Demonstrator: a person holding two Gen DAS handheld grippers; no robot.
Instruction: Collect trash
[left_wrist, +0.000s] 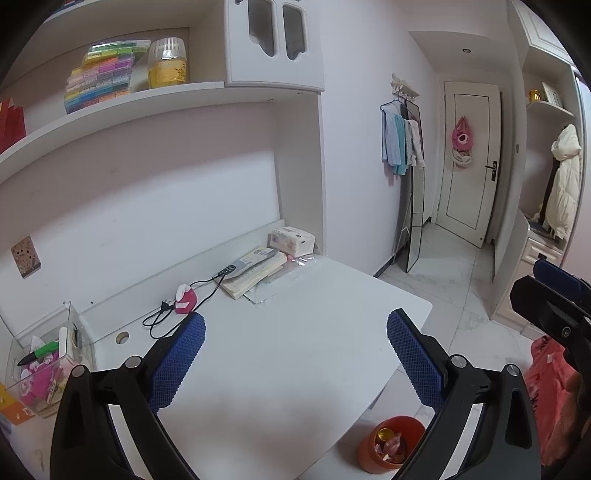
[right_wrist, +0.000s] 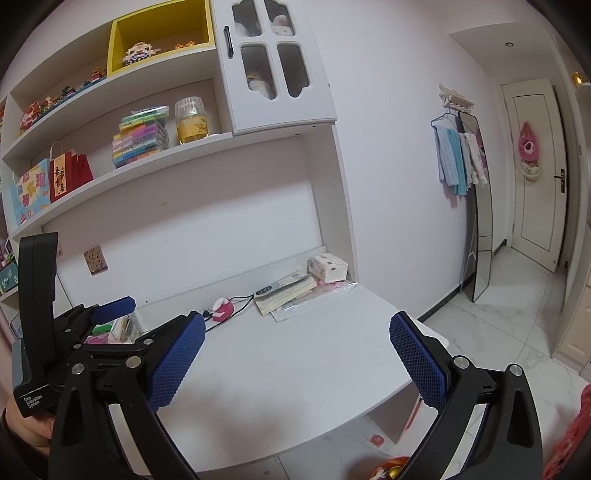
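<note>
Trash sits already in the orange bin (left_wrist: 388, 448) on the floor beside the white surface (left_wrist: 280, 362), whose open area looks cleared, while left hand-held gripper (left_wrist: 295, 354) and right hand-held gripper (right_wrist: 297, 356) hover wide open, empty, suggesting collection nearly complete.

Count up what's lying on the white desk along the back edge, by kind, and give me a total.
Tissue pack: 1
Book: 1
Clear plastic sleeve: 1
Pink and white gadget: 1
Black cable with inline controller: 1
Total: 5
Both grippers hang over the desk with jaws open, holding nothing.
</note>
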